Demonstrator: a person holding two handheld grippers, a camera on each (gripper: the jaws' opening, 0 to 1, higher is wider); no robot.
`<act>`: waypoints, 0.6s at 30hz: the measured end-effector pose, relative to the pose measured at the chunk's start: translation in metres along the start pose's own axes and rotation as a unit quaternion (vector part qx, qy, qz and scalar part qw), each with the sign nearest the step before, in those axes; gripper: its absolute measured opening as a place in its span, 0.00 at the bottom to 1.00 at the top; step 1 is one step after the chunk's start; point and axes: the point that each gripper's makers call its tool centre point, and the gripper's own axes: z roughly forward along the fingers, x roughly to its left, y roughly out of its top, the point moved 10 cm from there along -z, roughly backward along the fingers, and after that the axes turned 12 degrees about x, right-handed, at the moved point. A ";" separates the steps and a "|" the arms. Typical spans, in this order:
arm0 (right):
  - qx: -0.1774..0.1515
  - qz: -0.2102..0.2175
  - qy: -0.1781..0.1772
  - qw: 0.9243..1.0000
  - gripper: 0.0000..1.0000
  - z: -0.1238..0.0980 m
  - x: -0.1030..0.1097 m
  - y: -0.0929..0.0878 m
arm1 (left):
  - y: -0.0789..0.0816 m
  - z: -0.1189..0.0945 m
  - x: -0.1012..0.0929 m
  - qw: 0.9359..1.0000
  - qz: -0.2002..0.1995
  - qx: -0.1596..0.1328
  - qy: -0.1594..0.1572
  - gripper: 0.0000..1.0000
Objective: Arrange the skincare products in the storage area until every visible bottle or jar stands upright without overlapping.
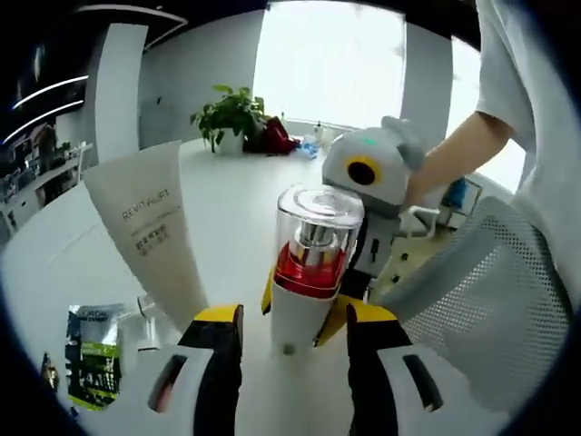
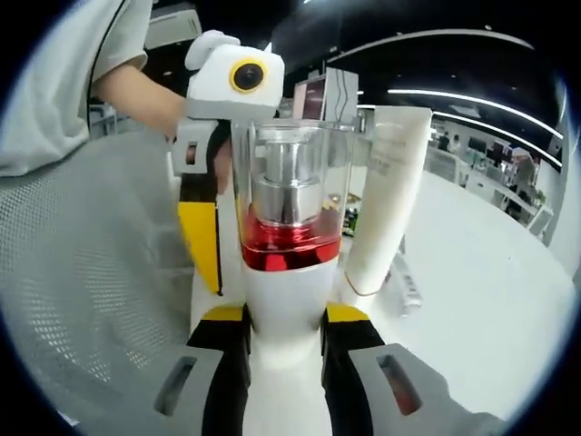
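Presently, a white pump bottle with a red band and clear cap [image 2: 289, 227] is being pinched upright on the white counter [image 1: 227, 200] by the right hand-held gripper [image 2: 286, 331]. Beyond it, the left hand-held gripper [image 1: 295, 331] is being held spread beside a tall white tube [image 1: 150, 227].

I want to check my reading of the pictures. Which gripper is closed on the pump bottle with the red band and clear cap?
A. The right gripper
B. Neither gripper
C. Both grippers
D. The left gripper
A. In the right gripper view the right gripper has both jaws pressed against the white base of the pump bottle, while in the left gripper view the left gripper stands open in front of it.
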 end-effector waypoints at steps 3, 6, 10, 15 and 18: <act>0.002 0.001 0.000 1.000 0.29 0.000 -0.004 -0.001 | -0.003 -0.007 0.001 1.000 -0.016 -0.006 0.011 0.46; 0.007 0.001 -0.002 1.000 0.29 -0.001 -0.011 -0.001 | -0.008 -0.014 0.002 0.999 -0.028 -0.006 0.025 0.47; 0.009 0.005 -0.003 1.000 0.29 -0.002 -0.021 -0.003 | -0.016 -0.023 0.004 0.998 -0.033 -0.007 0.044 0.54; 0.010 0.009 -0.006 1.000 0.29 0.000 -0.031 -0.003 | -0.023 -0.036 0.005 0.996 -0.057 -0.013 0.066 0.60; 0.012 0.009 -0.005 1.000 0.29 0.001 -0.037 -0.003 | -0.028 -0.041 0.005 0.994 -0.069 -0.019 0.078 0.64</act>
